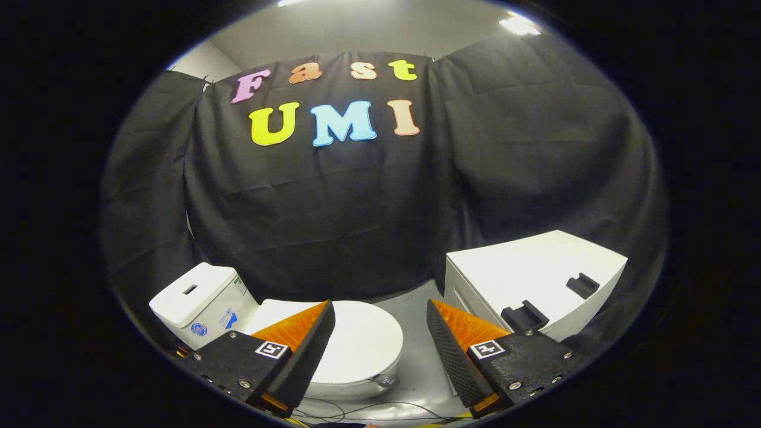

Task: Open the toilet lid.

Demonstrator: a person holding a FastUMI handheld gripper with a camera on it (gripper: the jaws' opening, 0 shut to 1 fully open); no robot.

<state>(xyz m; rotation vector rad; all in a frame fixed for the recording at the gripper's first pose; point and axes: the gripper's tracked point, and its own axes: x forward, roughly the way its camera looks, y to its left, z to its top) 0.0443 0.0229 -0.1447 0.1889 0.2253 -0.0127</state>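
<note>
Lid (362, 339): closed, rigid, smooth plastic, likely light; lift at front rim.
Jaws: gripper (380, 339) wide open, holding nothing.

The one camera rides on the gripper (380, 333) and looks forward along its two spread fingers, from above and a little behind the toilet lid (357, 345). It faces the booth's black cloth wall (357, 208) beyond, tilted slightly downward. The toilet sits near, just ahead of the fingers; a white cabinet (535, 279) stands ahead to the right.
</note>
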